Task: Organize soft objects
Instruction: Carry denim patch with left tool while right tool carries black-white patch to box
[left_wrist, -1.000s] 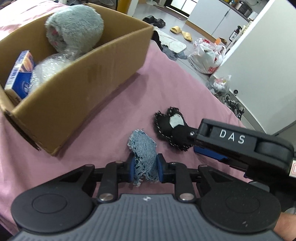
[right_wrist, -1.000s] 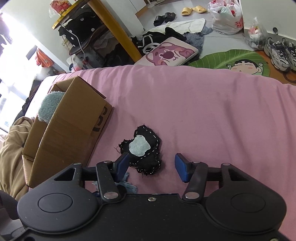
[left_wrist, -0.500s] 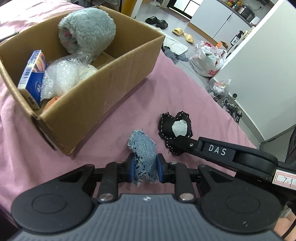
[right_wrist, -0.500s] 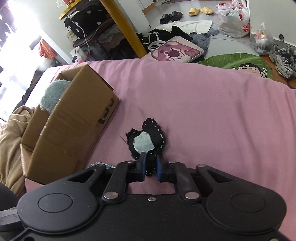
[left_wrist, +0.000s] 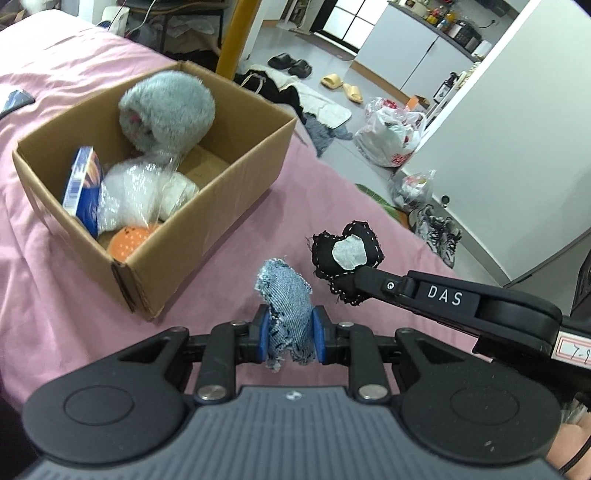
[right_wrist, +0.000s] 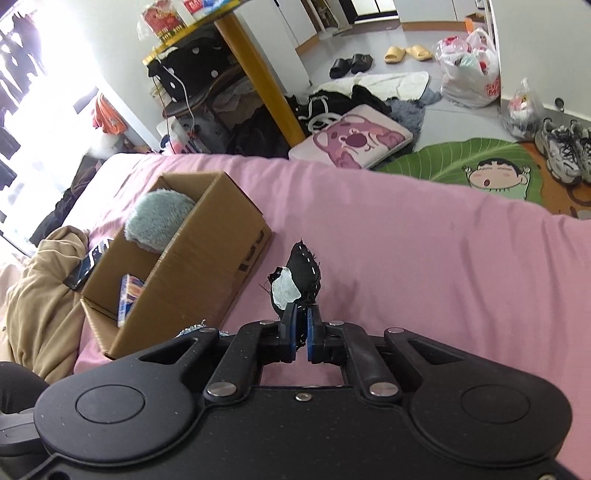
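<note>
Both grippers hold cloth pieces above the pink bedsheet (left_wrist: 229, 254), beside an open cardboard box (left_wrist: 207, 206).

The box holds a grey plush toy (left_wrist: 166, 107), blue carton (left_wrist: 79, 184), bubble-wrap bundle (left_wrist: 136, 192) and an orange item (left_wrist: 129, 238) (half hidden). The left gripper (left_wrist: 290, 334) clamps a denim pouch (left_wrist: 286, 295); the right gripper (right_wrist: 299, 330) pinches a black stitched heart (right_wrist: 297, 280), both raised off the sheet.
</note>
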